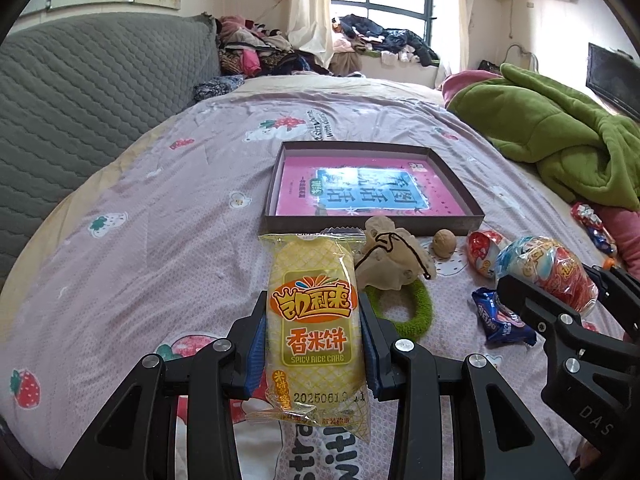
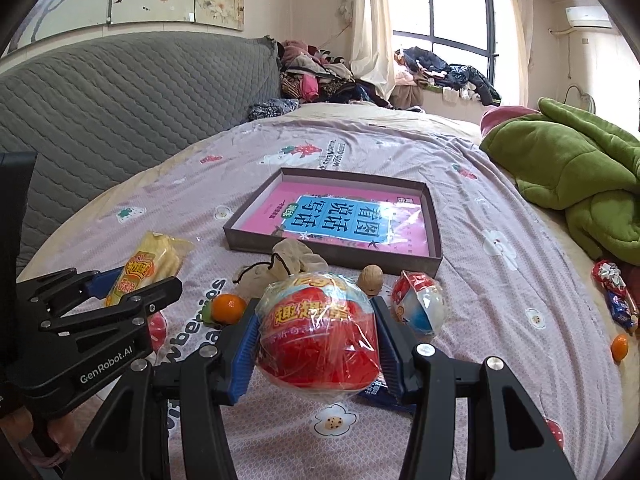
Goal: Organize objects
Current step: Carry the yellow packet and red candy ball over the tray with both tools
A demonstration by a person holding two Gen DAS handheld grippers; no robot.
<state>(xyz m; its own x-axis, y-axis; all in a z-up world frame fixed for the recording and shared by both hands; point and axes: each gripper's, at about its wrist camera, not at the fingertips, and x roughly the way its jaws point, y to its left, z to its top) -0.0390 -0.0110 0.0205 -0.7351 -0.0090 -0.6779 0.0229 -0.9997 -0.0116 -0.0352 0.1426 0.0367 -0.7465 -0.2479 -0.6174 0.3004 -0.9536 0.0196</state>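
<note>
Both cams ride on the tools, looking fwd along the fingers and tilted down over the bed [image 1: 160, 208], close above it. Left wrist view faces the shallow box [image 1: 372, 224] head-on; right wrist view sits further right. Shared: box, headboard [image 2: 120, 96], window [image 2: 452, 12], green blanket [image 1: 560, 136]. Each cam catches the other tool at its edge.

Book [image 1: 362, 190] in tray [image 1: 276, 184]; walnut [image 1: 444, 243] before it.

Black gripper [image 1: 314, 344] frames, blue pads, silver screws.
</note>
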